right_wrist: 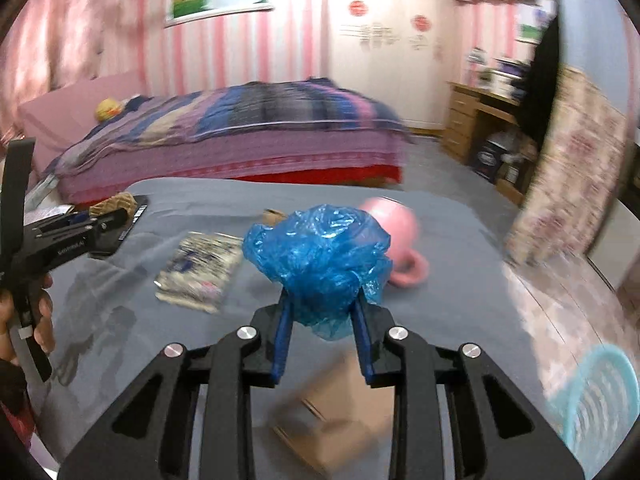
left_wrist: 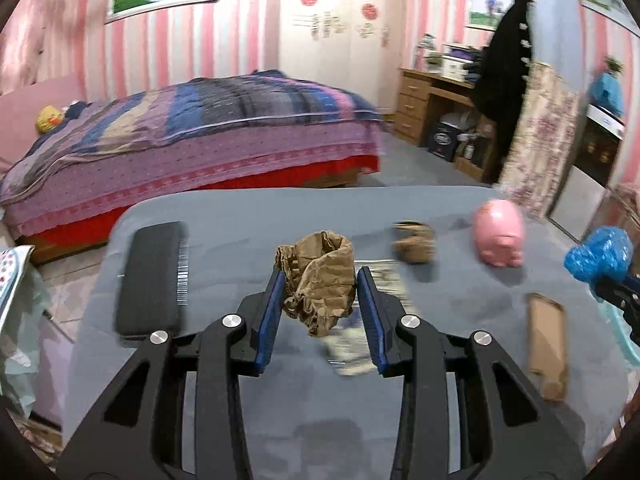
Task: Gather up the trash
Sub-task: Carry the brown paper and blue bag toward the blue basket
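My left gripper [left_wrist: 320, 280] is shut on a crumpled brown paper ball [left_wrist: 320, 280] and holds it above the grey table [left_wrist: 248, 216]. My right gripper [right_wrist: 322, 300] is shut on a crumpled blue plastic bag [right_wrist: 320, 256], also held above the table; it shows at the right edge of the left wrist view [left_wrist: 600, 256]. A second brown paper wad [left_wrist: 414, 242] lies on the table. A flat cardboard piece [left_wrist: 548, 352] lies at the right, and under my right gripper [right_wrist: 340, 412]. A printed wrapper [right_wrist: 200, 268] lies flat on the table.
A pink piggy bank [left_wrist: 500, 236] stands on the table's far right. A black flat device [left_wrist: 154, 276] lies at the left. A light blue basket [right_wrist: 600, 400] stands beside the table at the lower right. A bed [left_wrist: 180, 140] is behind the table.
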Demonstrator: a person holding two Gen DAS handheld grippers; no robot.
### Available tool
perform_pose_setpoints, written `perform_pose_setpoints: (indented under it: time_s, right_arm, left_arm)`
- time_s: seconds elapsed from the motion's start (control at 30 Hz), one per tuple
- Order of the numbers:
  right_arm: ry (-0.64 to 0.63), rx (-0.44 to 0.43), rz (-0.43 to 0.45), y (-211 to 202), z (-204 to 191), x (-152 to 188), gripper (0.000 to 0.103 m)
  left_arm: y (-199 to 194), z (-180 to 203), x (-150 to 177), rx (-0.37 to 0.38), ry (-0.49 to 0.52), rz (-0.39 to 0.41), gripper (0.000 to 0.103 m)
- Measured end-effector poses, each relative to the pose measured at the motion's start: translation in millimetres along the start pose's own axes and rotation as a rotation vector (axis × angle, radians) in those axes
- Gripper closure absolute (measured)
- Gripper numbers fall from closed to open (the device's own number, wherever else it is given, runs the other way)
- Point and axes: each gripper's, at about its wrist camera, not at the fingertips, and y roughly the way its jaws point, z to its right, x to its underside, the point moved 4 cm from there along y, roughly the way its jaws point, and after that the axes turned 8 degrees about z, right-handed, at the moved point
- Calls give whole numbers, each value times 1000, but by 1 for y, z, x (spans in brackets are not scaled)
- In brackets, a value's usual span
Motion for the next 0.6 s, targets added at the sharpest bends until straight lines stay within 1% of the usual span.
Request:
perform_pose_setpoints:
  time_s: [0.03,0.1,0.13,0.3,0.43,0.6]
  right_arm:
    - [17,47,1,-16,18,9,75]
    - [37,78,2,-28,37,15,75]
    - [58,110,5,-41,53,24,75]
    - [107,183,12,-63,101,43,75]
    - [122,213,8,-67,128,50,75]
    - [141,225,7,-70,153,52,75]
  left_arm:
    - [-2,11,0,14,11,2,67]
    - [-6,38,0,53,36,1,67]
    - [-8,53,1,77,46,-4,67]
    - [-12,112,12,149,93,-26,67]
    - [-13,149,18,197,114,-44,67]
    - [-15,195,16,249,144,-38,67]
